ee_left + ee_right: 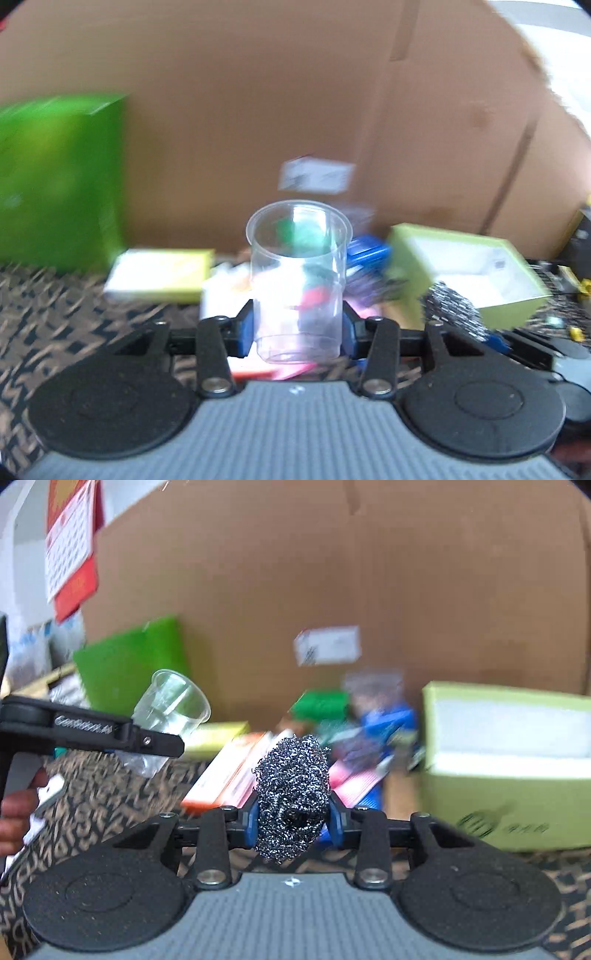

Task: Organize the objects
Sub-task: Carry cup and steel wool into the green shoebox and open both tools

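**Both grippers loaded, nothing yet put away**

I am holding one item in each gripper, and both are hanging above the patterned cloth (110, 794) rather than resting on it.

My left gripper (298, 332) is clamping a clear plastic cup (298, 280) low on its wall, with the blue pads pressing on either side near the base. The cup is standing upright between the fingers, mouth up and empty. From the right wrist view I am seeing that same cup (170, 709) tilted, out to the left, and a person's hand (14, 819) gripping the handle at the frame edge.

My right gripper (291, 825) is squeezing a steel wool scourer (291, 797), a rounded ball of silver wire, its lower half pinched between the blue pads.

Ahead of me, a loose pile of packets and small boxes (332, 738) is lying on the cloth in front of a large cardboard sheet (332, 572); the blur is keeping me from naming them singly. An open, pale green box (509, 805) with a white lining is sitting to the right, and as far as I can see it is holding nothing. A tall bright green box (55, 177) is standing to the left.

I am judging the task to be at an early stage: two items are picked up, neither is placed, and the pile is waiting to be sorted. Which container either item belongs in I cannot tell.
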`<state>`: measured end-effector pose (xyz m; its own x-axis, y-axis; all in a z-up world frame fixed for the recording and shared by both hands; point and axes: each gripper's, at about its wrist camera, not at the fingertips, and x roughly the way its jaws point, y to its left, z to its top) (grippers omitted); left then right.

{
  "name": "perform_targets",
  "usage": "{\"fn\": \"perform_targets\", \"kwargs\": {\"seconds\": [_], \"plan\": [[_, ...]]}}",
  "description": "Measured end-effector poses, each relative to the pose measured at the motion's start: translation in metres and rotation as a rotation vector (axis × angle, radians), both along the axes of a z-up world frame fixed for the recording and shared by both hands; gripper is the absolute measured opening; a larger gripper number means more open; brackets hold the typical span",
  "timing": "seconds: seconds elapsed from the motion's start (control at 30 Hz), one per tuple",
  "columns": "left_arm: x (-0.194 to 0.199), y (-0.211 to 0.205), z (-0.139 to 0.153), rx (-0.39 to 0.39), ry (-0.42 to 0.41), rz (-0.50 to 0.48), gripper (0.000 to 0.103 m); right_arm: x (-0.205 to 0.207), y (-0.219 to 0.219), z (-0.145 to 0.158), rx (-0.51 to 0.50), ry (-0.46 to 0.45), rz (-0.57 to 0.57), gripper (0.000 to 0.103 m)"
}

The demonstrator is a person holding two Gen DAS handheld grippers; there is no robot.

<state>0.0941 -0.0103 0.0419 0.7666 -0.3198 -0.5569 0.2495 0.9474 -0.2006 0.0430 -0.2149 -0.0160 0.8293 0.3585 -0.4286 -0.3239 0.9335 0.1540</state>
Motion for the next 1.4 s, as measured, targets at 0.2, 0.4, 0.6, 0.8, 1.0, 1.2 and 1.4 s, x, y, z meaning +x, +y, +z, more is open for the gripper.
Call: {"fn": "perform_targets", "kwargs": {"seconds": [0.2,0.4,0.6,0.8,1.0,1.2,1.4], "plan": [[0.022,-0.076,0.019,-0.002,-0.039,-0.135,0.044,0.008,-0.055,0.023,-0.032,-0.079,-0.152,0.04],[0.056,-0.153,0.018,-0.031,-0.017,-0.253,0.045,0.039,-0.109,0.024,-0.087,-0.062,-0.288,0.04],[0.095,-0.211,-0.017,0.018,0.093,-0.3,0.045,0.092,-0.149,-0.004,-0.107,0.076,-0.357,0.04],[0.123,-0.229,-0.046,0.062,0.137,-0.287,0.048,0.128,-0.158,-0.031,-0.14,0.202,-0.345,0.041],[0.112,-0.226,-0.041,0.054,0.031,-0.286,0.103,0.139,-0.157,-0.043,-0.191,0.221,-0.362,0.072],[0.081,-0.196,-0.006,0.022,-0.056,-0.254,0.103,0.122,-0.176,-0.018,-0.193,0.159,-0.393,0.077],[0.037,-0.144,0.01,0.002,-0.088,-0.154,0.103,0.06,-0.158,0.023,-0.125,-0.077,-0.414,0.094]]}}
